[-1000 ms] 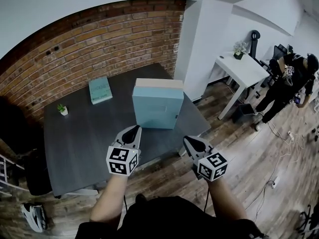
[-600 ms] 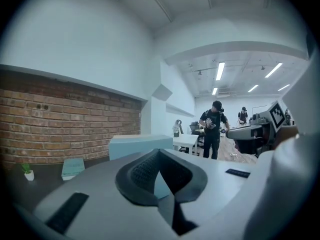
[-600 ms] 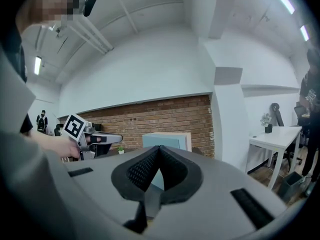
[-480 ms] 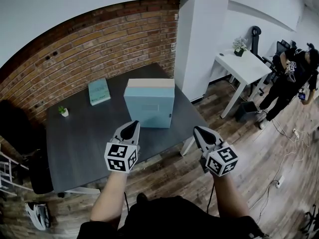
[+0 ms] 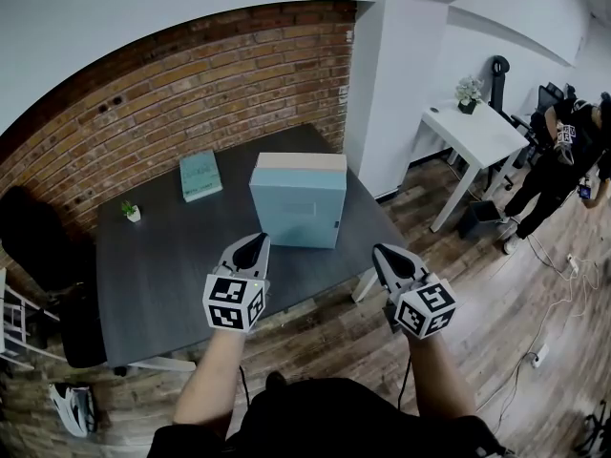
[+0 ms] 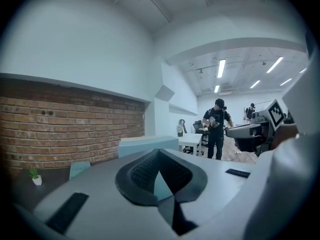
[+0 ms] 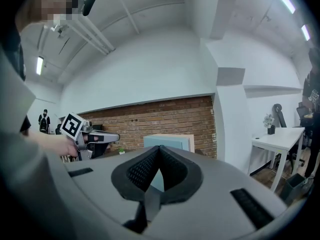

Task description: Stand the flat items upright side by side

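Observation:
A big light-blue book-like box (image 5: 299, 201) stands upright on the dark grey table (image 5: 172, 265); the same box (image 7: 169, 142) shows beyond the jaws in the right gripper view. A smaller teal book (image 5: 200, 176) lies flat at the back of the table. My left gripper (image 5: 254, 245) hovers over the table's front edge, shut and empty, short of the box. My right gripper (image 5: 385, 255) hangs beyond the table's front right corner, shut with nothing in it. The box top (image 6: 148, 144) also shows past the left jaws.
A tiny potted plant (image 5: 131, 211) sits at the table's back left. A brick wall (image 5: 191, 93) runs behind it. A dark chair (image 5: 48, 256) stands left. A white desk (image 5: 477, 132) and a person (image 5: 563, 151) are at the right, with cables on the wood floor.
The view shifted slightly, so table and box sit a little further right and lower in frame. Over the second, my right gripper moved right, away from the table corner. Both stayed shut.

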### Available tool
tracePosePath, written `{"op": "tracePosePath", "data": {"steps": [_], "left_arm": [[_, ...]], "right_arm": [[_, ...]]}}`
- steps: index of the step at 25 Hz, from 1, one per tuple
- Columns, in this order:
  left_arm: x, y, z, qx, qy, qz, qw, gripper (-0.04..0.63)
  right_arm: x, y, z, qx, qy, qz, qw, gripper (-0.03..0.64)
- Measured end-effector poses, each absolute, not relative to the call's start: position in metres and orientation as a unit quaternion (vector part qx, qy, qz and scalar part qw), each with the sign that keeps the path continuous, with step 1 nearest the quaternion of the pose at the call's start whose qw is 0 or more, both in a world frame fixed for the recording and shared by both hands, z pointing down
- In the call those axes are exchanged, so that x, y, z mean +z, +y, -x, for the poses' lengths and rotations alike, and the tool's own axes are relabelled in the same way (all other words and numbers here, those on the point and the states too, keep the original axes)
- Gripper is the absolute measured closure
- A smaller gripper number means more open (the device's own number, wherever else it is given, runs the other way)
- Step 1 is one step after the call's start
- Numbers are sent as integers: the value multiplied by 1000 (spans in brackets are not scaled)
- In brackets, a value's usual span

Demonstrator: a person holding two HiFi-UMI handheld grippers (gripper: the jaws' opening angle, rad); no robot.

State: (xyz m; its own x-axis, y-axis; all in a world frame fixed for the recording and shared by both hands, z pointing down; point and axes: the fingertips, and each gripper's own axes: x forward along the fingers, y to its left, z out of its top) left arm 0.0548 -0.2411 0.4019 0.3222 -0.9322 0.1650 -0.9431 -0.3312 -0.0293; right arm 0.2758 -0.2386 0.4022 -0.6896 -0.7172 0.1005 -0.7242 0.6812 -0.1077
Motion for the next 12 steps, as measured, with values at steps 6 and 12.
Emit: {"op": "tracePosePath", "data": {"steps": [6, 12], "left_arm": [[403, -242, -46, 74, -578, -811, 38, 577], [406, -247, -44, 76, -576, -813, 39, 577]], "right_arm": [[404, -238, -269, 75, -917, -391, 23, 601], [404, -241, -264, 75, -917, -390, 23, 601]]}}
